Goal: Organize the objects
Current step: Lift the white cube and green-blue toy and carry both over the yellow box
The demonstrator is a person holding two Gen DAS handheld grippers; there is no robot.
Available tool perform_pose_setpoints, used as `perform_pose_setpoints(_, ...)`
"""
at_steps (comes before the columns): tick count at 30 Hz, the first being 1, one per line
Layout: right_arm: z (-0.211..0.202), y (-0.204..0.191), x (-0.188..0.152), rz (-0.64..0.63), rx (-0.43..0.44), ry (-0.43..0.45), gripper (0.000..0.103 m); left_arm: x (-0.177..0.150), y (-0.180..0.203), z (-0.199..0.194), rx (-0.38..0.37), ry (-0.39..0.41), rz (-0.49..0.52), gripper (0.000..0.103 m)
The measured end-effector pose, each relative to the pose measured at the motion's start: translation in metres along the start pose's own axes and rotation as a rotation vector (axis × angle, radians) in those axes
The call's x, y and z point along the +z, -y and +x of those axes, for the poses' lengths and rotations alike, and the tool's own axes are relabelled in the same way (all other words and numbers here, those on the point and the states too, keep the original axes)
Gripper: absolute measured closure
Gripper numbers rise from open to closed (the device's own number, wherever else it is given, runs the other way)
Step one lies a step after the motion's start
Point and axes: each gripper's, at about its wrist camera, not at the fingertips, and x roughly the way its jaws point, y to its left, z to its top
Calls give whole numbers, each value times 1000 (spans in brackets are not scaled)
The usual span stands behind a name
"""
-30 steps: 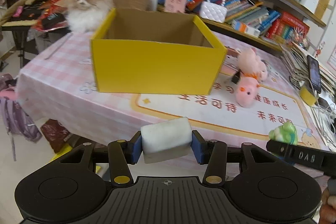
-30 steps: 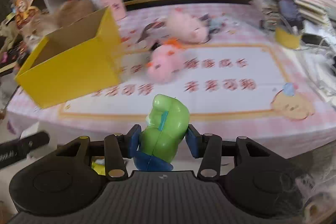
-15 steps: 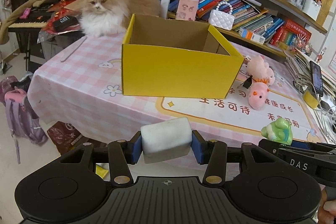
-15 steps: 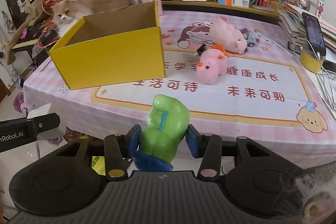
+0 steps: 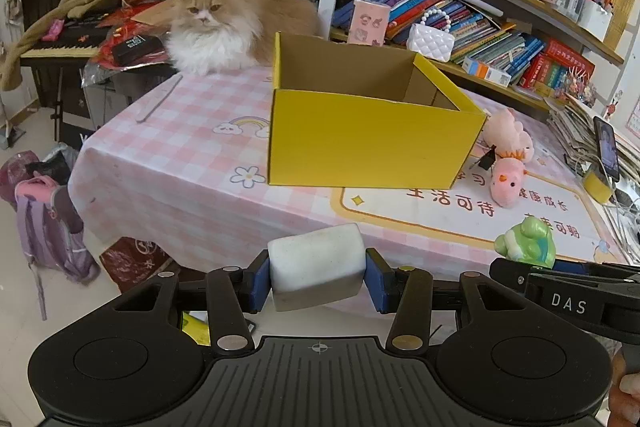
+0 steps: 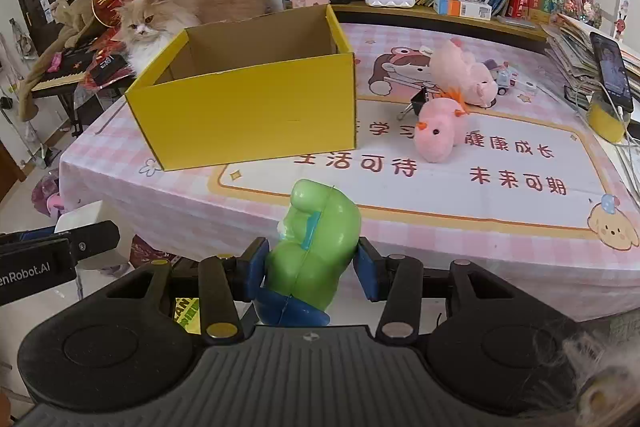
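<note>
Left gripper [image 5: 317,277] clamps white block [image 5: 316,259]; right gripper [image 6: 310,269] clamps green toy [image 6: 320,239].

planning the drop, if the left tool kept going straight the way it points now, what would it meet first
Likely the near yellow wall of the open cardboard box, just past the pink checked tablecloth's front edge. The left tool, shut on the white block, looks short of the table; depth is unclear.

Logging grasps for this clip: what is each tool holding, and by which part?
Left tool clamps a white block by its two end faces. Right tool clamps a green toy figure across its lower body, above the blue base.
</note>
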Motion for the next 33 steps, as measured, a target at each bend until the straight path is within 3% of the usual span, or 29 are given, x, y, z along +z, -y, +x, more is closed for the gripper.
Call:
perform_pose_setpoints(9,2,-14,4,-41,2,5,59,5,-8,2,-4,-7,1,57)
perform_pose_setpoints(15,6,-19,22,-52,33,35,59,24,-5,0,-19,31,-10,57)
perform_pose_setpoints(29,31,-6,143,-48,89,230,59,112,31,16,18,233,32,56)
perform_pose_setpoints(33,55,0,176,-79,107,246,59,132,38,39,54,245,30,56)
